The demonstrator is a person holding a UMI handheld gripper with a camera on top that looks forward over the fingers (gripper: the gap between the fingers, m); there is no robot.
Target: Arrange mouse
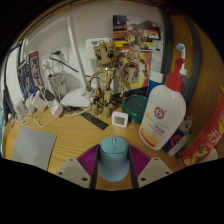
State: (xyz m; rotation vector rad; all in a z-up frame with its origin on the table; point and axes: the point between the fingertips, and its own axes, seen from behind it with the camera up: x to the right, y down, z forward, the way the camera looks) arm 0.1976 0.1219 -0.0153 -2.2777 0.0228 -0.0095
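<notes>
A light blue computer mouse (pixel 114 158) sits between my gripper's (pixel 114 168) two fingers, its front end pointing away over the wooden desk (pixel 75 137). The purple pads (pixel 88 160) press against both of its sides. The gripper is shut on the mouse and holds it just above or at the desk's near edge; I cannot tell whether it touches the desk. A grey mouse mat (pixel 33 147) lies on the desk to the left of the fingers.
A white lotion bottle with a red pump (pixel 163 113) stands close ahead on the right, with a colourful packet (pixel 204 138) beside it. A small white cube (pixel 120 118), a black remote (pixel 94 120), a green dish (pixel 134 104), cables and clutter fill the back.
</notes>
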